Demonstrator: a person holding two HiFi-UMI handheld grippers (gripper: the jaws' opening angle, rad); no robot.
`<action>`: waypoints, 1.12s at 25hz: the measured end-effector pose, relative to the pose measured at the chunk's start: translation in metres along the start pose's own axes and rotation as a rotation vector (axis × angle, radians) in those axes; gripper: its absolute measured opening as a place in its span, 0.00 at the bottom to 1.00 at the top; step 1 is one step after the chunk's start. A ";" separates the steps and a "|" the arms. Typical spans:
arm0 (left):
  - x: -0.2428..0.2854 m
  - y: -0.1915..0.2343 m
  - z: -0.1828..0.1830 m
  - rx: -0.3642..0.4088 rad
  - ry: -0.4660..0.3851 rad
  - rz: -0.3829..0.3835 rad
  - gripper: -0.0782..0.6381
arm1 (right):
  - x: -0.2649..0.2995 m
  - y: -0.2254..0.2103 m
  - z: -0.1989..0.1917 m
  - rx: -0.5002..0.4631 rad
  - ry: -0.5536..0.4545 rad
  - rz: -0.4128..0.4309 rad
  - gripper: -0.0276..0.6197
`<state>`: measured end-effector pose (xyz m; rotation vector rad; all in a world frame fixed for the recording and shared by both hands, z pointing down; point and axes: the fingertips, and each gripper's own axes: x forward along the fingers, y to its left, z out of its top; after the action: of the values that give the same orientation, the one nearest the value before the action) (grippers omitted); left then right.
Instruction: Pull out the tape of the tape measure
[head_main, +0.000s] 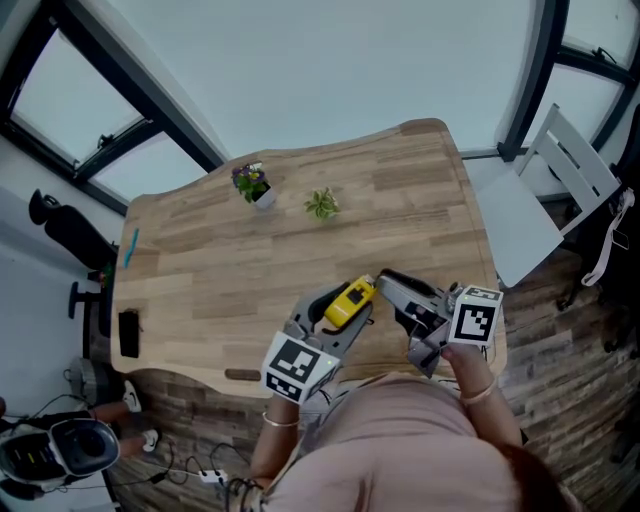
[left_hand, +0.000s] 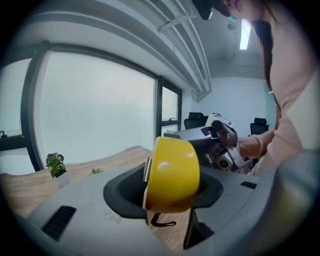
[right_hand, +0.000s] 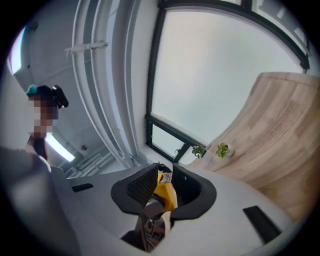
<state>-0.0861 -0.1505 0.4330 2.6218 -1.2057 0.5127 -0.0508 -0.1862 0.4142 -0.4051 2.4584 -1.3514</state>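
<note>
Clamping a yellow, rounded plastic tape measure (left_hand: 172, 175) by its two flat sides in the left hand-held gripper (head_main: 352, 303), with the jaws standing fairly wide on the case and pressing it from either side. Holding it lifted clear of the pale wooden worktop (head_main: 300, 240) lying below both tools. Letting a thin black wrist loop (left_hand: 162, 221) dangle beneath the case, just under the left jaws. Holding the right hand-held gripper (head_main: 386, 280) nose to nose with the left one, jaws drawn nearly together. Apparently nipping the tape measure's front corner, right at the small metal end hook (right_hand: 165, 176) sitting between the ribbed pads. Judging from this: having the first part done, namely picking up and steadying the case, and most likely having the hook caught as well. Showing no drawn-out length of tape anywhere between the two hand-held grippers, which are meeting tip to tip. Leaving the real work undone: holding the left grip firm, making sure of the bite on the hook, then drawing the right hand-held gripper away from the left one so as to be paying tape out of the case.
</note>
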 end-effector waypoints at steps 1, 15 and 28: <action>-0.001 0.000 0.000 0.000 -0.004 -0.001 0.37 | 0.000 0.001 0.000 0.027 -0.004 0.020 0.14; -0.008 -0.015 0.008 0.043 -0.055 -0.038 0.37 | 0.000 0.010 -0.013 0.359 -0.013 0.203 0.12; 0.010 -0.024 -0.010 0.152 0.065 -0.062 0.36 | -0.018 -0.017 -0.017 0.424 -0.022 0.099 0.09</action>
<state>-0.0637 -0.1385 0.4448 2.7344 -1.1024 0.6977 -0.0391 -0.1749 0.4396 -0.1913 2.0647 -1.7534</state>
